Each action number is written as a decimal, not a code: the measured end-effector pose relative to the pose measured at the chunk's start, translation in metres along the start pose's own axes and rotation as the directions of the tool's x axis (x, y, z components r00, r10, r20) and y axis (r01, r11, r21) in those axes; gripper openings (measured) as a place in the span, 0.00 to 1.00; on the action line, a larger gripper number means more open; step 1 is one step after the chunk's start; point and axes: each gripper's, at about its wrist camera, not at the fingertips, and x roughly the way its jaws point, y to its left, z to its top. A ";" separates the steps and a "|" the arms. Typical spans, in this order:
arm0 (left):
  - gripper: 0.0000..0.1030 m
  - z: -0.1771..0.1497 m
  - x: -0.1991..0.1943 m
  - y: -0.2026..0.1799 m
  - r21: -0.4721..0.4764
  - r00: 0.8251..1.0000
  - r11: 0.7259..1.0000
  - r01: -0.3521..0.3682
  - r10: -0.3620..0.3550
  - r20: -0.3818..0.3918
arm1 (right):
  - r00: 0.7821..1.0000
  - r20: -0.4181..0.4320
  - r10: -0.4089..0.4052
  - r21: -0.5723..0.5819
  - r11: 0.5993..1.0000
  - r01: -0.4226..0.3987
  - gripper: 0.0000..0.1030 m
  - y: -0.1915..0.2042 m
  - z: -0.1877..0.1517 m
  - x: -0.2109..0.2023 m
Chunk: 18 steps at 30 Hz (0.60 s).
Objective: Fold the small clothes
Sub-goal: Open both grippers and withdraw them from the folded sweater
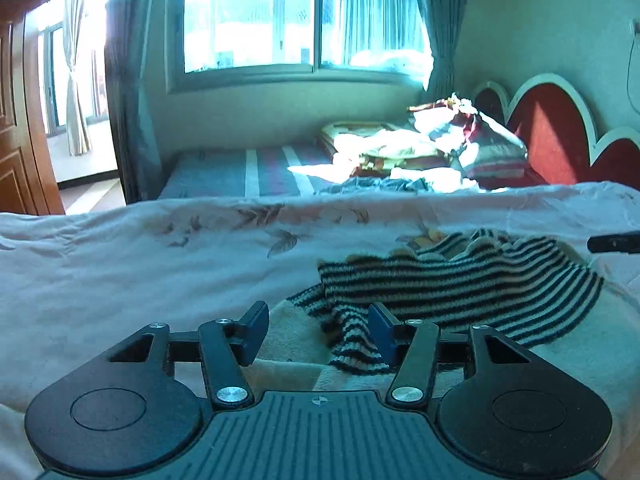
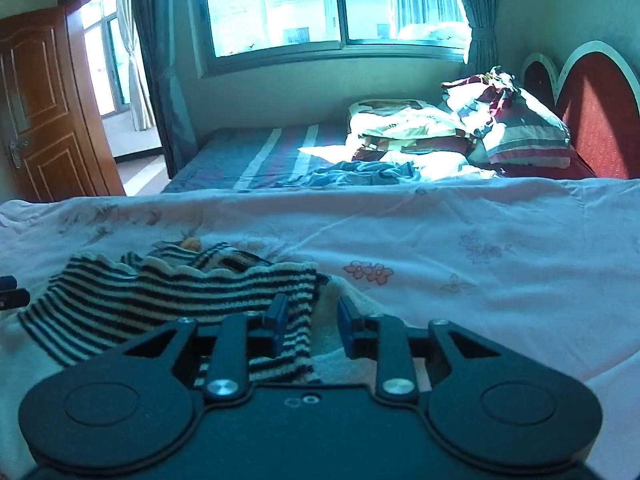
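Note:
A small black-and-white striped knit garment [image 1: 452, 292] lies rumpled on a white floral sheet [image 1: 160, 264]. My left gripper [image 1: 318, 326] is open, its jaws standing at the garment's near left end, where a striped sleeve end [image 1: 352, 344] lies between them. In the right wrist view the same garment [image 2: 168, 292] lies to the left. My right gripper [image 2: 312, 318] is open at the garment's right edge, with striped fabric [image 2: 298, 332] and a cream fleece piece [image 2: 332, 320] between the jaws. The right gripper's tip [image 1: 614, 243] shows at the left view's right edge.
Beyond the floral sheet [image 2: 480, 248] is a striped bed [image 2: 260, 160] with piled bedding and pillows [image 2: 460, 132] against a red headboard [image 2: 592, 120]. A window [image 2: 332, 4] is behind, and an open wooden door [image 2: 44, 104] at the left.

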 end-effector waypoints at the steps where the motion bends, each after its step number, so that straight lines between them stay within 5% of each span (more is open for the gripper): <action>1: 0.52 0.000 -0.007 -0.005 -0.025 1.000 1.000 0.017 -0.017 -0.003 | 0.999 -0.005 0.040 -0.026 0.999 -0.040 0.25 0.010 -0.004 -0.010; 5: 0.53 -0.005 -0.013 -0.070 0.008 0.987 0.988 0.155 -0.155 -0.045 | 0.985 -0.056 0.161 -0.143 0.975 -0.167 0.24 0.070 -0.028 -0.016; 9: 0.59 -0.025 0.002 -0.104 0.083 0.988 0.990 0.113 -0.104 -0.111 | 0.987 -0.094 0.132 -0.228 0.962 -0.150 0.27 0.104 -0.046 -0.006; 11: 0.74 -0.038 -0.004 -0.093 0.099 0.994 0.993 0.057 -0.047 -0.103 | 0.993 -0.071 0.097 -0.264 0.958 -0.112 0.29 0.095 -0.051 -0.009; 15: 0.76 -0.066 -0.034 -0.034 0.013 0.996 1.000 -0.016 0.017 -0.088 | 0.996 -0.056 -0.068 -0.195 0.979 0.056 0.30 0.033 -0.057 -0.028; 17: 0.75 -0.073 -0.042 -0.012 -0.059 0.996 0.998 0.020 -0.025 -0.085 | 0.995 -0.081 -0.063 -0.132 0.990 0.052 0.30 0.000 -0.061 -0.034; 18: 0.76 -0.070 -0.044 -0.014 -0.038 0.995 0.999 -0.028 0.024 -0.093 | 0.995 -0.089 -0.051 -0.126 0.991 0.040 0.34 -0.005 -0.062 -0.036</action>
